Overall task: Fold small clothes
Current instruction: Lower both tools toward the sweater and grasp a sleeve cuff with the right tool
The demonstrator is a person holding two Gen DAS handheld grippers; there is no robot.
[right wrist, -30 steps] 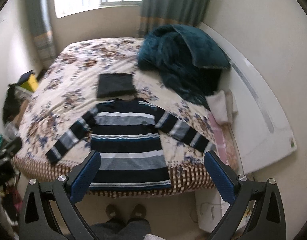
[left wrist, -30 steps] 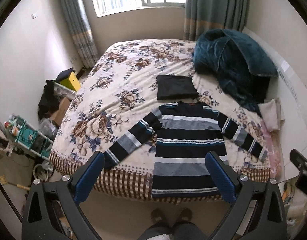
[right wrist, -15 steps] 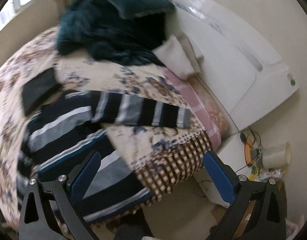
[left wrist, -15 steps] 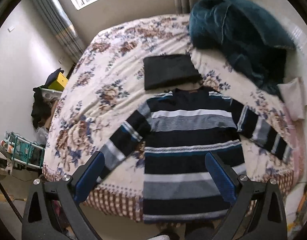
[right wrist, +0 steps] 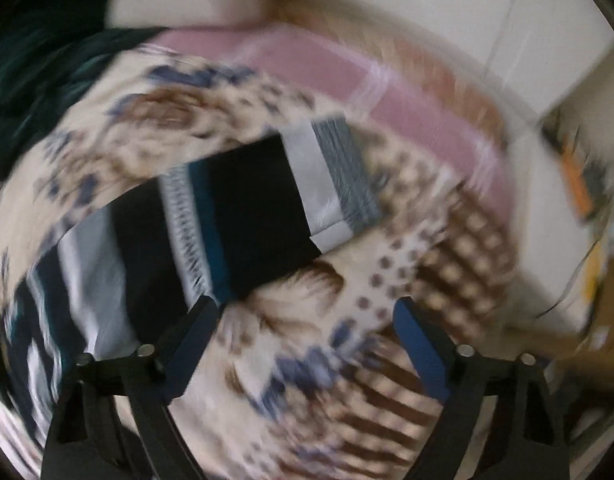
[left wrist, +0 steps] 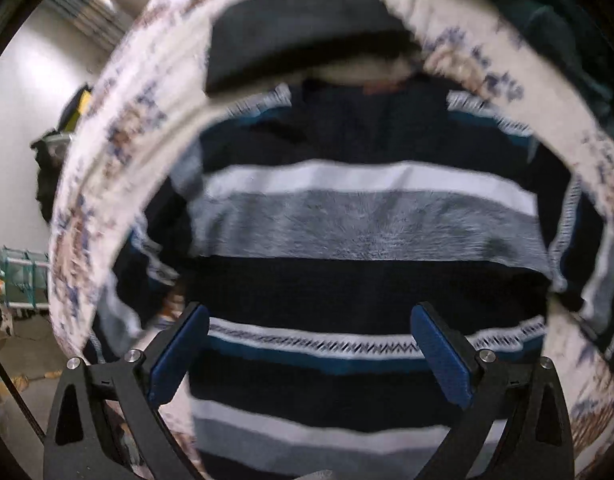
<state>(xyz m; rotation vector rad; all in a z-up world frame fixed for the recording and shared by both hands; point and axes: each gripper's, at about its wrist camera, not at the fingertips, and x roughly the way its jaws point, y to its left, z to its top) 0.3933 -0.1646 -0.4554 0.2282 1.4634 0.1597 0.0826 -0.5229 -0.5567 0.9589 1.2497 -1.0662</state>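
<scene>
A navy, grey and white striped sweater (left wrist: 359,224) lies flat on the floral bedspread (left wrist: 107,168), sleeves spread. My left gripper (left wrist: 311,352) hangs open close above its body, blue pads wide apart over the zigzag band, nothing pinched. In the right wrist view the sweater's sleeve (right wrist: 243,208) ends in a grey cuff (right wrist: 339,176) on the bedspread (right wrist: 119,120). My right gripper (right wrist: 307,340) hovers just below that sleeve over bare bedspread; its jaws are closing, with no cloth between them. Both views are motion-blurred.
A folded black garment (left wrist: 303,40) lies just beyond the sweater's collar. A dark teal blanket (right wrist: 31,80) is heaped at the far side. The pink sheet edge (right wrist: 387,96) and the checked bed border (right wrist: 467,248) mark the bed's side, with floor clutter (right wrist: 583,184) beyond.
Both grippers have dropped fast from a high overview to close above the bed. The left now looks onto the sweater's body; the right has swung and rolled over the sleeve end.
</scene>
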